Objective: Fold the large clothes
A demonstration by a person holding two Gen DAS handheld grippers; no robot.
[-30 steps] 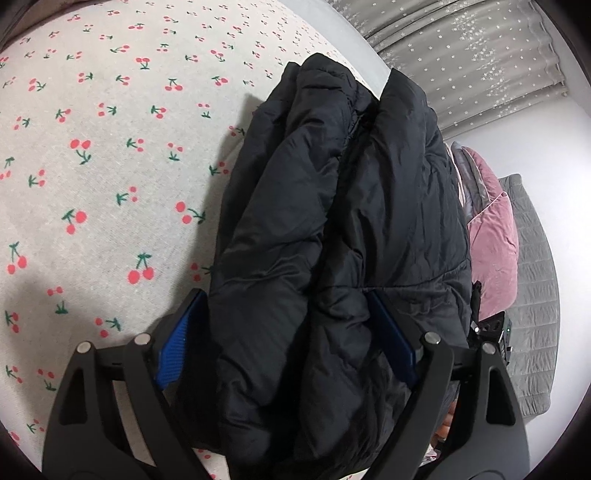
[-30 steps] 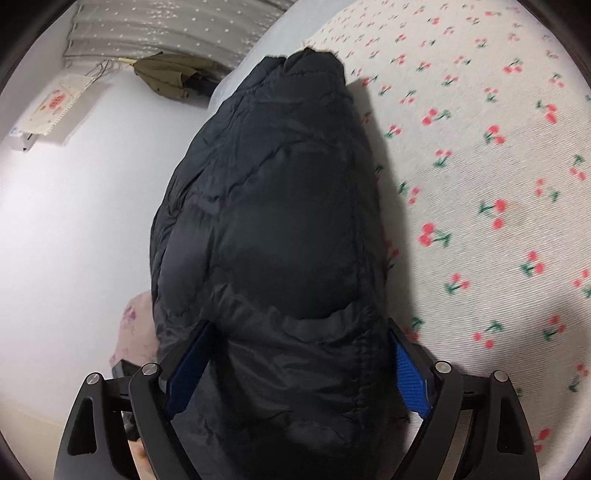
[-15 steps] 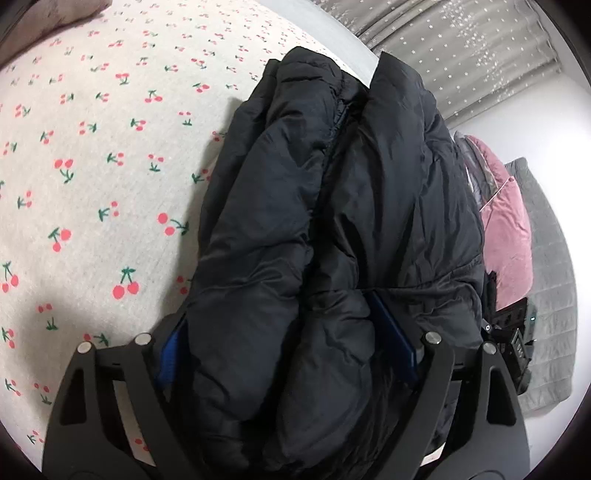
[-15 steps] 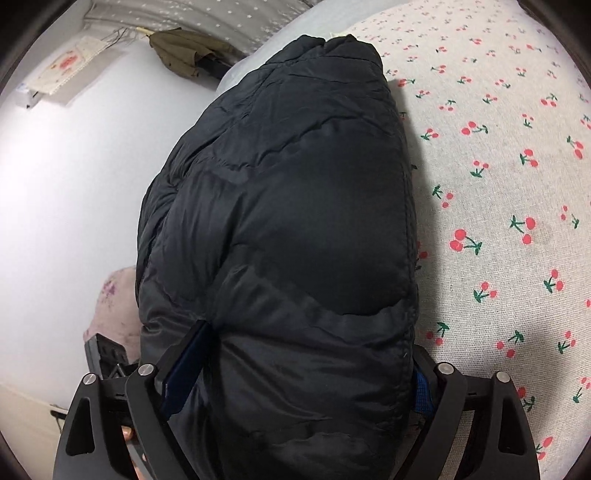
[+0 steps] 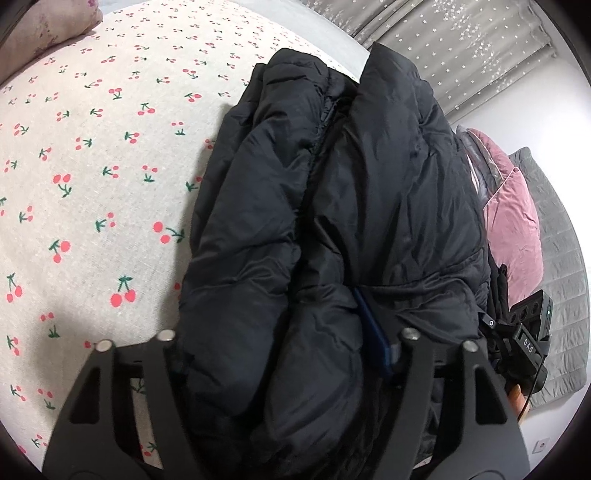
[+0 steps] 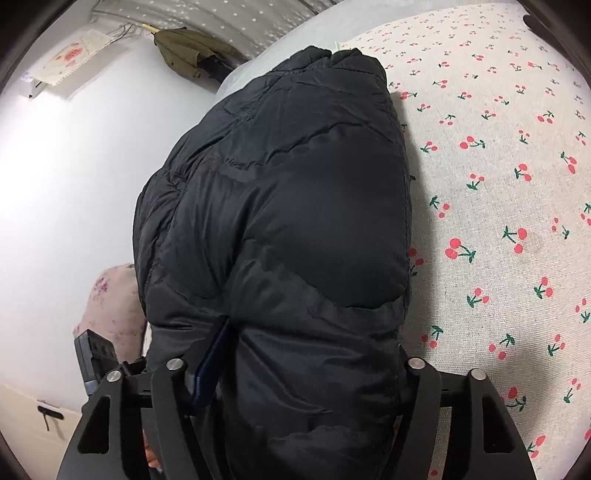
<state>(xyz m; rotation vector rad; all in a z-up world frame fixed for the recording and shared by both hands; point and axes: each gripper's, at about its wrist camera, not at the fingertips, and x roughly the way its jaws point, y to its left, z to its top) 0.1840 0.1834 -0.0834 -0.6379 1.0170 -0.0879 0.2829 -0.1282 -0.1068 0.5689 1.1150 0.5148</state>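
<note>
A black puffer jacket (image 5: 332, 206) is bunched into a thick folded bundle over a cherry-print bed sheet (image 5: 92, 166). My left gripper (image 5: 280, 343) is shut on one end of the bundle, its blue pads mostly buried in fabric. In the right wrist view the same jacket (image 6: 295, 221) fills the middle, and my right gripper (image 6: 303, 369) is shut on its other end. Only one blue pad (image 6: 212, 365) of it shows. The bundle hangs along the bed's edge.
The cherry sheet (image 6: 498, 184) spreads to the right in the right wrist view. A pink cushion (image 5: 513, 221) and grey quilt (image 5: 561, 258) lie beside the bed. A floral pillow (image 5: 44, 26) lies at the far corner. Grey curtains (image 5: 461, 37), a white wall (image 6: 74, 184) and an olive garment (image 6: 184, 51) stand behind.
Both grippers have closed further into the jacket, burying the blue pads. The bundle has been raised and fills more of both views.
</note>
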